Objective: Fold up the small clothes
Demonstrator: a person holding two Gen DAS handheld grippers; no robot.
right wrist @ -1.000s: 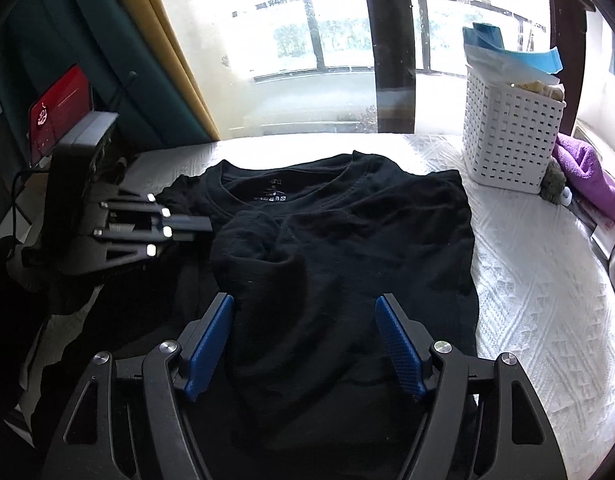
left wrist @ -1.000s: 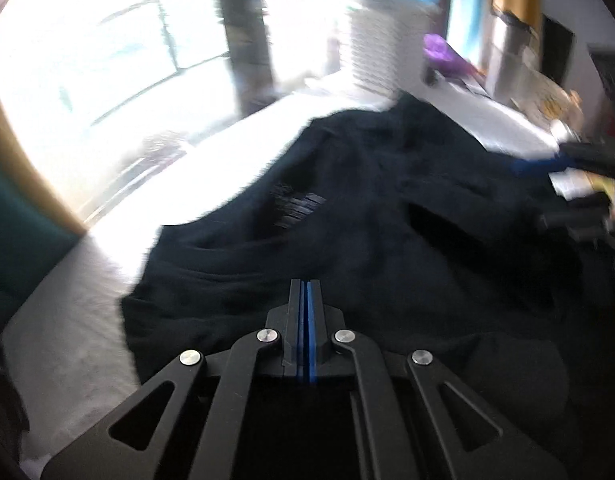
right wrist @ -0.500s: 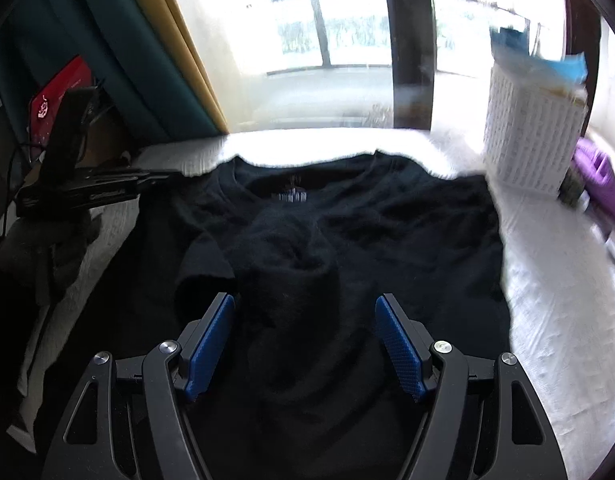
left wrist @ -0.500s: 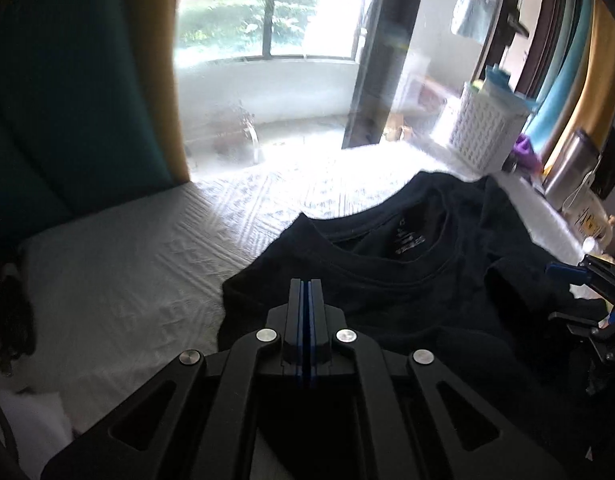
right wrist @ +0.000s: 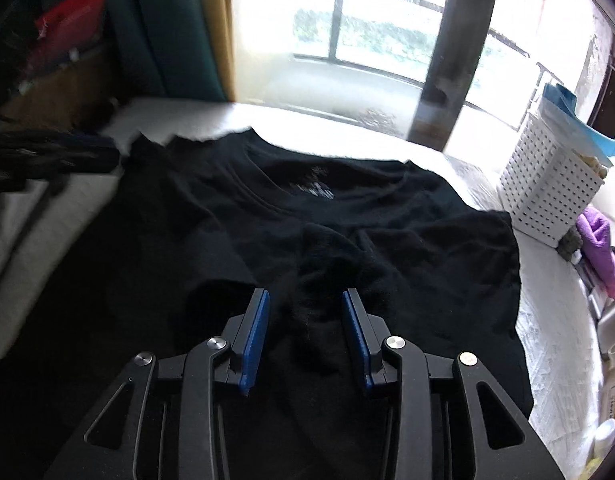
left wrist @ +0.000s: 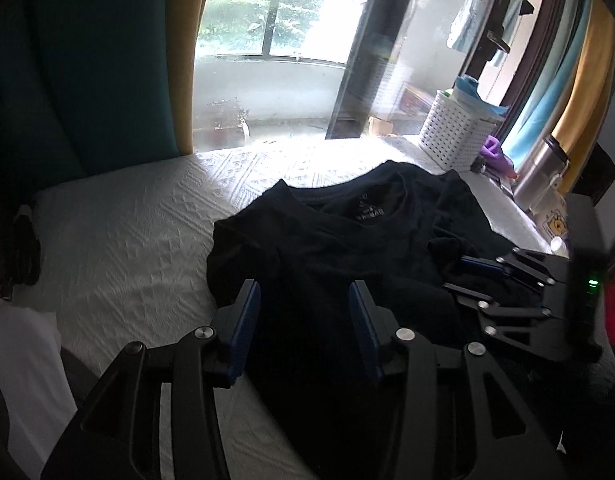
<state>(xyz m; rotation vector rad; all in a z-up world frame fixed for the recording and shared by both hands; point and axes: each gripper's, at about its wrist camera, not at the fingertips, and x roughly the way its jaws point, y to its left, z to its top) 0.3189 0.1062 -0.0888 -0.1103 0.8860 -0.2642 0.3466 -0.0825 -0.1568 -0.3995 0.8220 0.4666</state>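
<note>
A black T-shirt lies spread on the white bedspread, collar toward the window. My left gripper hovers over its near left part. Its jaws are opening, and only flat cloth lies below the gap. My right gripper is over the middle of the shirt, jaws closing. A raised bunch of fabric sits just ahead of and between its blue pads, which are not clearly pressing on it. In the left wrist view the right gripper shows at the shirt's right side. The left gripper is a blur at the left of the right wrist view.
A white slotted basket stands at the bed's far right corner, with a purple cloth beside it. A steel flask and small items line the right edge. A dark cable lies at the left edge. A window is behind.
The left jaws were shut and now stand apart, after that hand swung and rolled. The right jaws have narrowed, and that gripper has moved lower and closer onto the bunched fold.
</note>
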